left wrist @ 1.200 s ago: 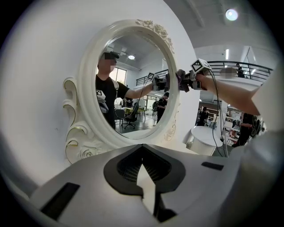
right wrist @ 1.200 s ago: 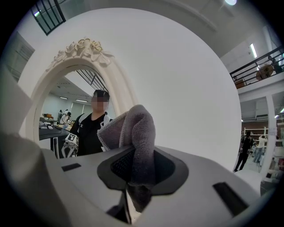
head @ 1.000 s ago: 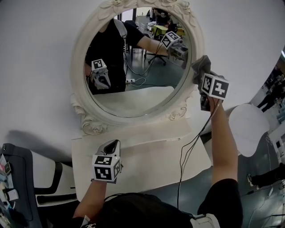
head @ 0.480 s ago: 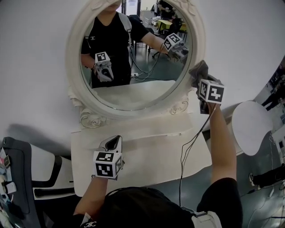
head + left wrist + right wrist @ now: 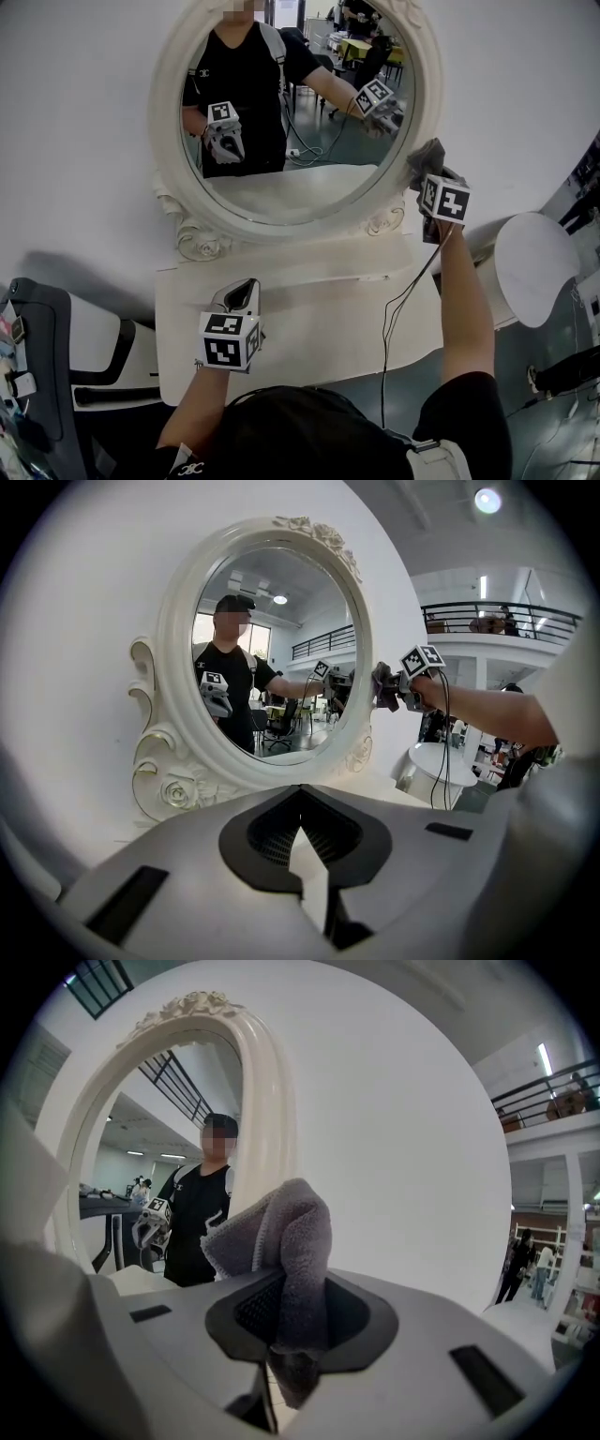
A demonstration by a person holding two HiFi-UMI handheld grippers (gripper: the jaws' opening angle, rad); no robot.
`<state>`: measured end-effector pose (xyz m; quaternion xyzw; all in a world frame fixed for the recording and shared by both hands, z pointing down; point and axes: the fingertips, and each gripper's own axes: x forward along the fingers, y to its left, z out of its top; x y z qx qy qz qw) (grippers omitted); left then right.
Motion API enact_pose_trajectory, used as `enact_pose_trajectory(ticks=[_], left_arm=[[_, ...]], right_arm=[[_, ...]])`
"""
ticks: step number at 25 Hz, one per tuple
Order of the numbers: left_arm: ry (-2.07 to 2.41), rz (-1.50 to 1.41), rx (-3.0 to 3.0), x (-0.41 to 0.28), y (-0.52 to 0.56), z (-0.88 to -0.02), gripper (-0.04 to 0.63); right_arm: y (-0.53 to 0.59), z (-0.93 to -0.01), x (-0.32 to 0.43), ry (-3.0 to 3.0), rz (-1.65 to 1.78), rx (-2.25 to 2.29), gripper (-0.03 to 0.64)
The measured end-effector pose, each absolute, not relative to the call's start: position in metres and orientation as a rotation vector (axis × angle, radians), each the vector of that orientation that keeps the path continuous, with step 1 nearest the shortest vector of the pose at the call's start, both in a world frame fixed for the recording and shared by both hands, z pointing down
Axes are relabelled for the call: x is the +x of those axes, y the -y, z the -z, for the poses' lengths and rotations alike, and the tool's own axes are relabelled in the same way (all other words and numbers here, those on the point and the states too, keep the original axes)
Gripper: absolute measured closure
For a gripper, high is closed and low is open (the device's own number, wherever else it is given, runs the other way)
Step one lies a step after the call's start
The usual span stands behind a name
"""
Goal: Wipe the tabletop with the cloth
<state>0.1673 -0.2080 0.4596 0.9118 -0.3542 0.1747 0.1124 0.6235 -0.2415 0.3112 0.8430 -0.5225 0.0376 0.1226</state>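
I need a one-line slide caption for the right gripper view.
Right hand-held gripper shut on a cloth, raised beside the mirror frame.

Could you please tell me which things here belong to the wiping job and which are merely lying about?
Job: grey cloth, right gripper clamping it, white tabletop.
Lying about: oval mirror, round side table, dark chair, cable.

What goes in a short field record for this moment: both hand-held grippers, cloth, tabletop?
left hand-held gripper: shut, empty, over the tabletop
right hand-held gripper: shut on the cloth, raised beside the mirror frame, at its right side
cloth state: grey, bunched, off the tabletop
wiping: not under way
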Motion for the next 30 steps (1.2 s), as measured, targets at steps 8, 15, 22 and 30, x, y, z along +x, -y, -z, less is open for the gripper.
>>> enact_pose_trajectory(ticks=[8,15,22,30], left_arm=[[1.035,-0.520,2.678,0.167,0.207,-0.462,0.589],[1.038,-0.534,2.669,0.168,0.205,-0.465,0.589],[1.061,-0.559,2.653,0.165,0.208,-0.468,0.589],[1.058,-0.581,2.654,0.170,0.208,-0.471,0.589]], right_arm=[[0.248,-0.340,0.593,1.416,0.168,2.144,0.535],[0.247,-0.393,0.605,1.342,0.085,2.029,0.535],[0.251,-0.419,0.609,1.353,0.032,2.020,0.535],[0.253,-0.447,0.588,1.405,0.021,1.943,0.535]])
